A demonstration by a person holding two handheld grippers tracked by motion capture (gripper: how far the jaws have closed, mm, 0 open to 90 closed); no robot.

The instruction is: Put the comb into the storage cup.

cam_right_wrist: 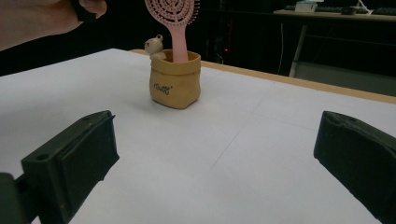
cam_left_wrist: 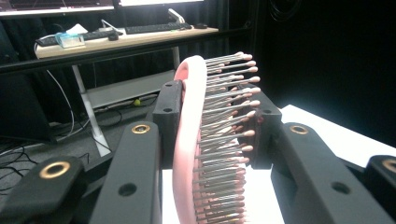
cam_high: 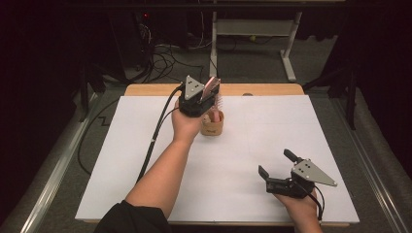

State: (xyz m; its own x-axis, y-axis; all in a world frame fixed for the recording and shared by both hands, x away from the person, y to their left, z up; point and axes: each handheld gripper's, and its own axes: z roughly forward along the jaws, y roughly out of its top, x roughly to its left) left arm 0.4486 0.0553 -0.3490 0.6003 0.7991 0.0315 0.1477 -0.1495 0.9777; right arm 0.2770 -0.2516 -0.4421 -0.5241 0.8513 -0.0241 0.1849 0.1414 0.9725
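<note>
So left claw (cam_high: 210, 92) pinches the pink hairbrush (cam_right_wrist: 173, 18), handle in the tan pouch (cam_right_wrist: 175, 84) with unreadable script; right claw (cam_high: 275, 165) spread.

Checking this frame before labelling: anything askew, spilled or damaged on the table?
Nothing stands out. The pink hairbrush stands handle-down in the small tan pot, which sits upright on the white table cover. The left gripper is shut on the brush head; the right gripper rests open, apart from both. No spill or damage visible.
</note>
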